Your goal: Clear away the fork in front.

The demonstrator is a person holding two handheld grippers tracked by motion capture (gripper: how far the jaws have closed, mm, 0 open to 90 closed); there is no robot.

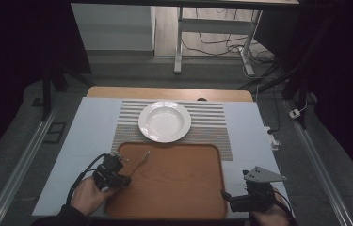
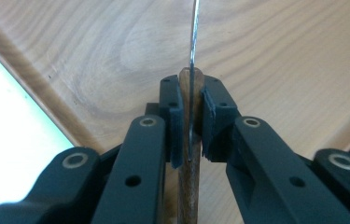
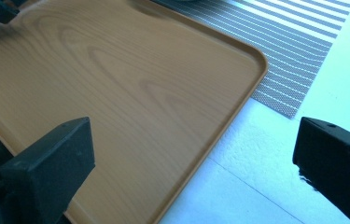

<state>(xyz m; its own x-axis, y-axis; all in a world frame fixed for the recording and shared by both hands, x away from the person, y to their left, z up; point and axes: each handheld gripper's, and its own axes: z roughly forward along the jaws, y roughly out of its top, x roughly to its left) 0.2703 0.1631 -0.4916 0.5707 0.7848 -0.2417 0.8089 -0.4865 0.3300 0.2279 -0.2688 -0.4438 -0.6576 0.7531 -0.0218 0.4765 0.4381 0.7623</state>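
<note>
A wooden tray (image 1: 179, 186) lies at the near middle of the table. My left gripper (image 1: 126, 178) hovers over the tray's left edge, shut on the wooden handle of a slim metal utensil (image 1: 142, 160) that points toward the plate. In the left gripper view my left gripper (image 2: 192, 116) has both pads pressed on that handle (image 2: 189, 186), with the tray (image 2: 280, 56) beneath. Near the tray's front right corner my right gripper (image 1: 226, 196) stands open. In the right gripper view my right gripper (image 3: 196, 158) has wide, empty jaws over the tray (image 3: 116, 93) rim.
A white deep plate (image 1: 164, 121) sits on a striped placemat (image 1: 212, 127) behind the tray; the placemat (image 3: 294, 46) also appears in the right gripper view. A pale table cover (image 1: 84, 150) flanks the tray. Desk legs and cables (image 1: 240, 47) stand beyond the table.
</note>
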